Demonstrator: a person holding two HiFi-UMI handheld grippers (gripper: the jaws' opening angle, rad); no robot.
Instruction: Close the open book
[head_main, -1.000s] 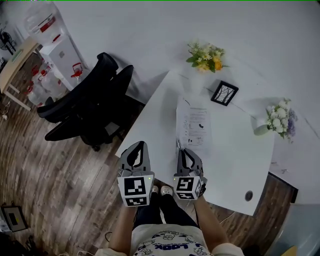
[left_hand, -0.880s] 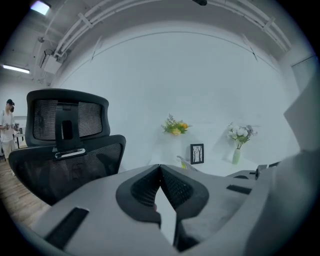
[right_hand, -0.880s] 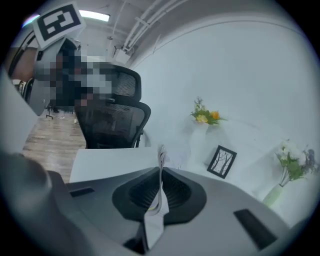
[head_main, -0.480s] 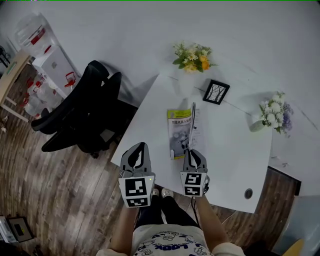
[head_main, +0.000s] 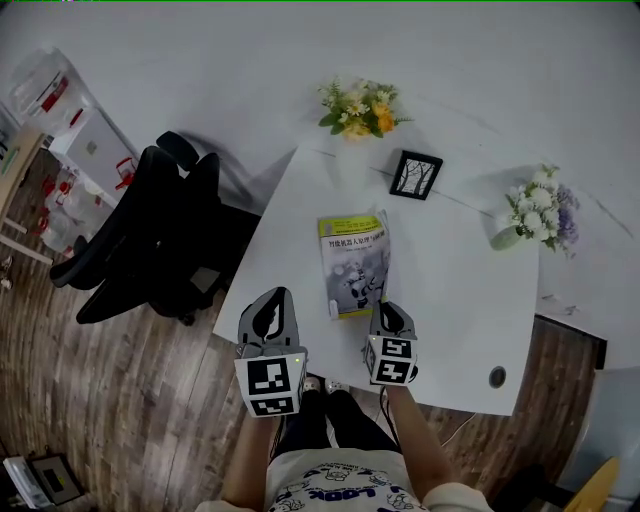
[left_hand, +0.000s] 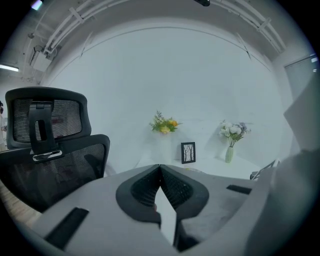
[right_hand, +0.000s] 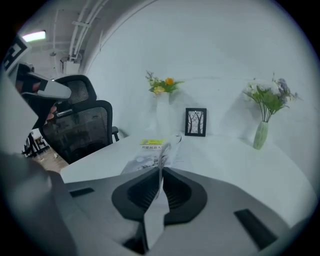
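Observation:
The book (head_main: 352, 265) lies on the white table (head_main: 470, 290) with its green-and-yellow cover up, nearly closed; its right edge still stands a little off the pages. My right gripper (head_main: 385, 309) is at the book's near right corner, shut on the cover. In the right gripper view the cover sheet (right_hand: 161, 165) runs straight between the jaws of the right gripper (right_hand: 160, 172), and the book (right_hand: 150, 152) lies just ahead. My left gripper (head_main: 271, 296) hangs off the table's near left edge, shut and holding nothing. The left gripper (left_hand: 160, 166) shows its jaws meeting.
A black picture frame (head_main: 415, 174) stands behind the book, a yellow bouquet (head_main: 355, 108) at the far corner, a vase of white flowers (head_main: 530, 215) at the right. A black office chair (head_main: 150, 240) stands left of the table. A cable hole (head_main: 497, 376) is near the front right.
The book's right half swung up and over to the left, so white open pages gave way to the cover facing up. My right gripper rolled and came down with it.

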